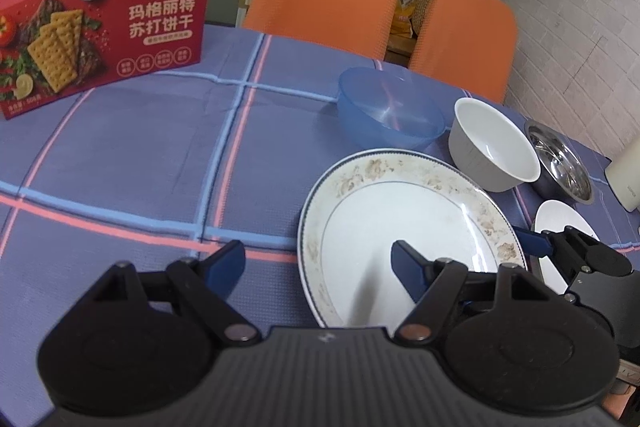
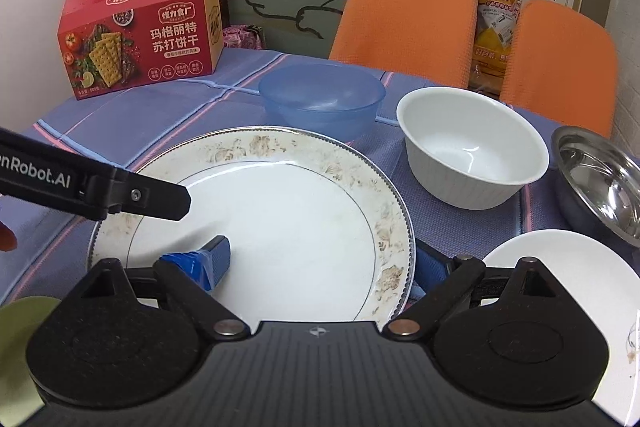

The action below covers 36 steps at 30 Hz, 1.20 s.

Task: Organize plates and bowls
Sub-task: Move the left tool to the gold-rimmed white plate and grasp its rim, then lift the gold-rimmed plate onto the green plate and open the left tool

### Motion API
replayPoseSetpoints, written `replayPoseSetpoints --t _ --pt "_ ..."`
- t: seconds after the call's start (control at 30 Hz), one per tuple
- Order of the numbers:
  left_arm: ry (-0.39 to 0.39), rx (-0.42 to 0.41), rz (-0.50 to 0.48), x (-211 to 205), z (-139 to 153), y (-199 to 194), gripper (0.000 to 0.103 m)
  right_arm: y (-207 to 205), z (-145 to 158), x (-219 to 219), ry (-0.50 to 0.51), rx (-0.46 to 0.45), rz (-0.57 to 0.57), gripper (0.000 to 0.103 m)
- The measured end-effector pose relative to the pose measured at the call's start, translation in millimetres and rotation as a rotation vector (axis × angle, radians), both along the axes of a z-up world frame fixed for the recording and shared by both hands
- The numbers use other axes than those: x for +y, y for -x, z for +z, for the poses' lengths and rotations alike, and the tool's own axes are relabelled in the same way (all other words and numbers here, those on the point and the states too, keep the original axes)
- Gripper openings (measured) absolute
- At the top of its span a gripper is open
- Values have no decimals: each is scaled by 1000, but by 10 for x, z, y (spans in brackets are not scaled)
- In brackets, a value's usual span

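Large plate (image 2: 288, 211) — white, round, with a thin dark line at the rim and a worn brown flower pattern around the border. It lies flat on the surface (image 1: 140, 167), which is covered by a blue-violet cloth with pink and light blue stripes. The plate sits at the near edge, just in front of both claws.

Count of dishes: two plates, three bowls. The second plate (image 2: 560, 267) is plain white and smaller, to the right of the large one. Bowls stand in a row behind the plates: a clear blue plastic bowl (image 2: 320, 99), a white ribbed bowl (image 2: 472, 151), a steel bowl (image 2: 600, 183) farthest right. All three are upright and empty.

Left claw (image 1: 318, 267) — spread, nothing between its fingers; its right finger hangs over the large plate, its left finger over the cloth.

Right claw (image 2: 324, 259) — spread around the right rim of the large plate, one blue finger above the plate's face, the other outside the rim. I cannot tell whether either pad touches.

One red cracker box (image 1: 100, 23) stands at the far left. Two orange chairs (image 2: 408, 15) behind the surface.
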<state>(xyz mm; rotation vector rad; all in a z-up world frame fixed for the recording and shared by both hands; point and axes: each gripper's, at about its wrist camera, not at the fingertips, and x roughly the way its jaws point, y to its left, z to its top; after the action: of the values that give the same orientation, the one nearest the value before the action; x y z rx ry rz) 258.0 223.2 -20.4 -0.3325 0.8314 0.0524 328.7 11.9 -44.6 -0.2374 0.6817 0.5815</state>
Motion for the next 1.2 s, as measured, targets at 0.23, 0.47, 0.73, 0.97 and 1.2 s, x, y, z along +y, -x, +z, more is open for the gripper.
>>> replayPoseSetpoints --t 0.23,0.47,0.73,0.97,1.2 --pt "-4 13 15 36 -33 13 74 35 -2 27 -17 -3 28 80" --pt "-22 23 8 -25 -99 -26 74 103 -55 -22 -50 23 36 81" --pt "-117 12 8 -128 -117 -33 43 119 -69 1 -61 8 19 84" --pt "-149 35 28 -204 -75 -67 31 92 -32 -100 -137 23 -5 73" --pt "-165 -10 36 -221 92 -41 26 136 114 -100 -192 6 -37 73"
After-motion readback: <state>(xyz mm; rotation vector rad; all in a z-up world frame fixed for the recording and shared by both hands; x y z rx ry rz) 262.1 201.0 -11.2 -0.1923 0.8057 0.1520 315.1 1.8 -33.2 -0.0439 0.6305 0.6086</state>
